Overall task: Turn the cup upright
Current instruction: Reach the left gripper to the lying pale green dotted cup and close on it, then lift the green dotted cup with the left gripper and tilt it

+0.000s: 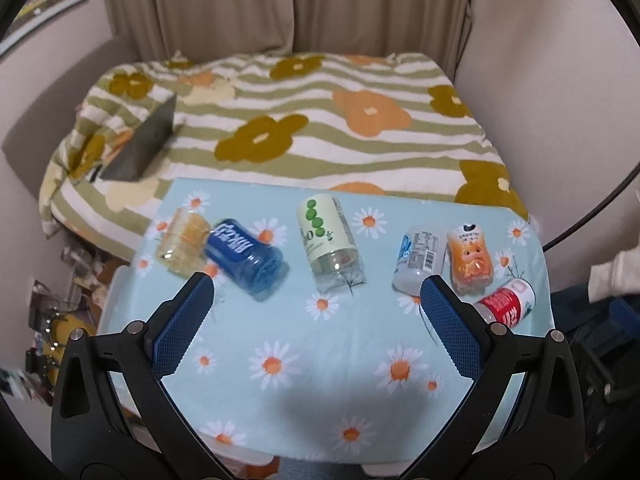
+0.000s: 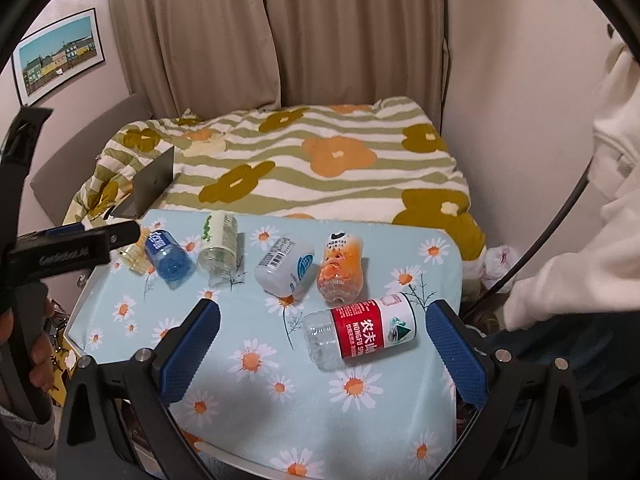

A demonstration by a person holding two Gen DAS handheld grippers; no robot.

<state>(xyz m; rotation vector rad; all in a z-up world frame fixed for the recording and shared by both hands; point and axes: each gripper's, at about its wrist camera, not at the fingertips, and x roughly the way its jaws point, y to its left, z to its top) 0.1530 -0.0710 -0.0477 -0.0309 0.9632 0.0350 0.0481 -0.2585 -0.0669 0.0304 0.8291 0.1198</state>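
Several cut-bottle cups lie on their sides on the daisy-print table [image 1: 320, 380]: a yellowish one [image 1: 182, 246], a blue one [image 1: 246, 258], a green-label one [image 1: 330, 240], a white one [image 1: 416, 258], an orange one [image 1: 470, 260] and a red-label one [image 1: 506, 304]. My left gripper [image 1: 317, 284] hovers open over the table's near half, empty, in line with the green-label cup. My right gripper [image 2: 324, 307] is open and empty too. The red-label cup [image 2: 360, 332] lies between its fingers, slightly ahead. The left gripper's black body [image 2: 72, 252] shows near the yellowish cup [image 2: 134, 256].
Behind the table is a bed with a striped floral blanket [image 1: 320, 120], and a dark grey box [image 1: 148, 140] sits on its left side. Curtains [image 2: 280, 40] hang at the back. A white sleeve [image 2: 580, 240] and a black cable [image 2: 560, 220] are at the right. Clutter lies on the floor at the left [image 1: 52, 320].
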